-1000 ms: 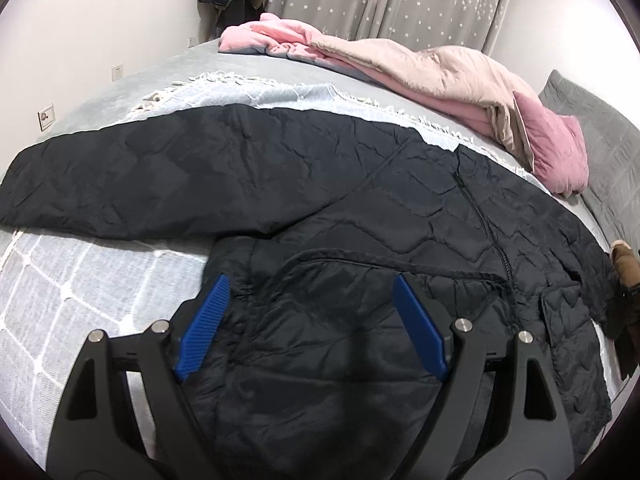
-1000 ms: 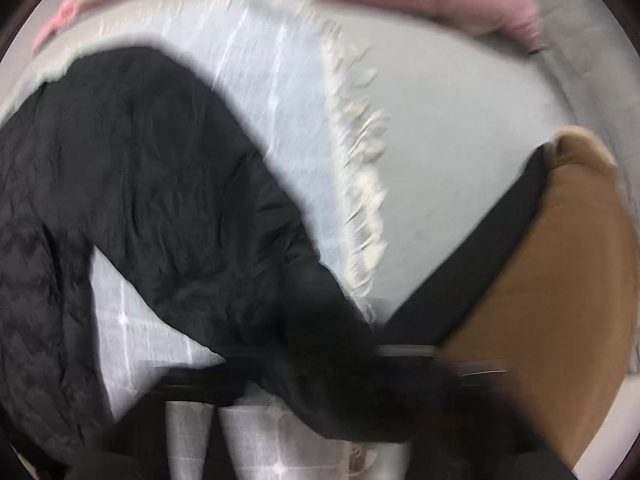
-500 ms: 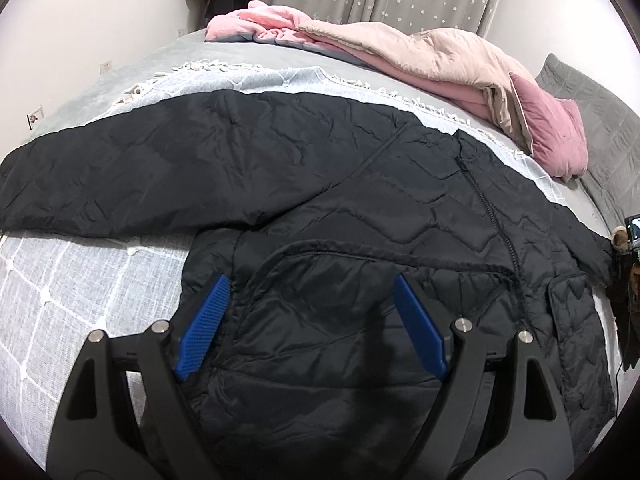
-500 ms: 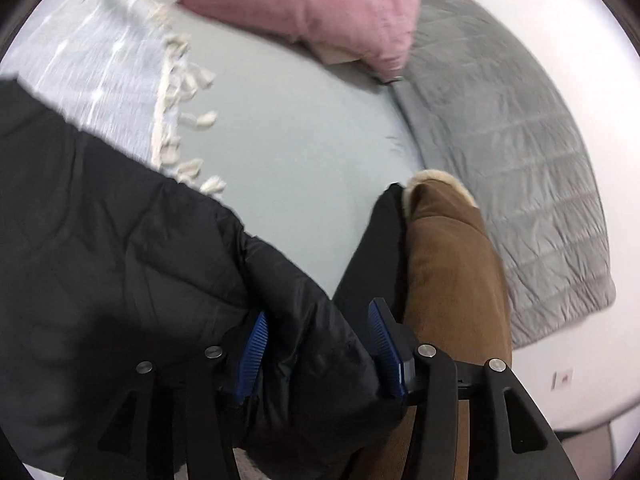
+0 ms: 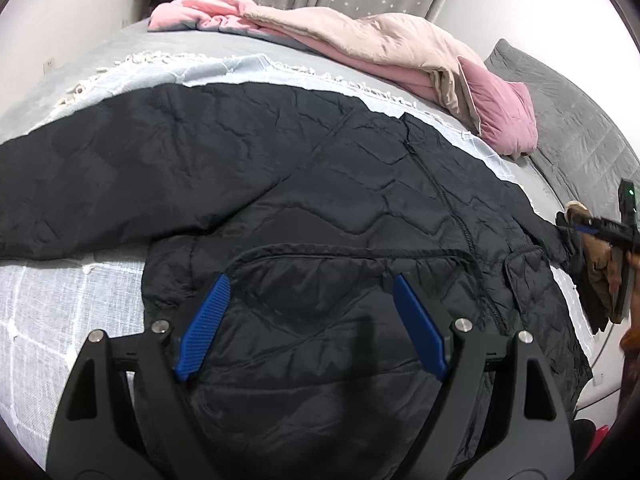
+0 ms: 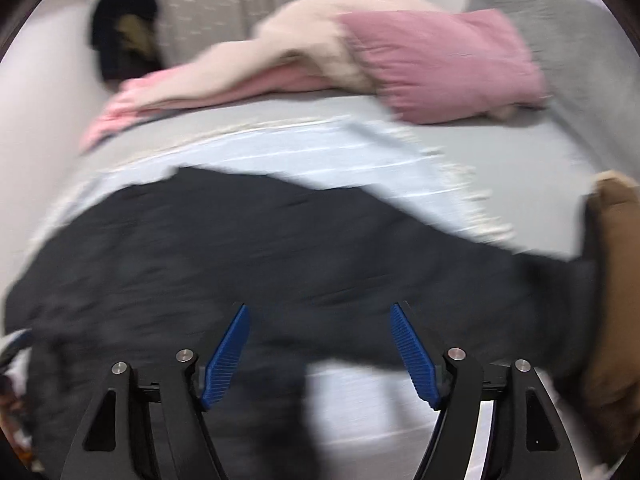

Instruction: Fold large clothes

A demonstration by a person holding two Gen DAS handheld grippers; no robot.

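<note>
While the black quilted jacket [image 5: 320, 208] is laid face up across the light fringed throw [image 5: 52, 320] on the bed [image 5: 536, 184], no fold is yet seen; the step in hand is judged to be spreading and straightening before the first fold. The left gripper [image 5: 308, 320] is held with its fingers [image 5: 204, 324] spread wide and nothing clasped; the jacket's lower front panel lies directly beneath and ahead of them, and contact with the cloth cannot be confirmed. One sleeve is stretched out far to the left of these fingers, and the zip is seen running away ahead and to their right.

In the right wrist view, which is heavily blurred, the right gripper [image 6: 320, 344] is noted with its fingers [image 6: 226, 356] having just been opening; nothing is between them, and the other sleeve is seen running across just ahead of them towards a brown garment [image 6: 612, 280] at the far right. A pink pillow [image 6: 444, 64] and heaped bedding [image 5: 360, 36] are recorded well beyond the jacket.

The next move is judged to call for a grasp on a sleeve cuff or side seam, each gripper taking one edge, so that a sleeve can be carried inward over the body. The slippery shell is expected to slide, so a firm pinch on a seam is advised.
</note>
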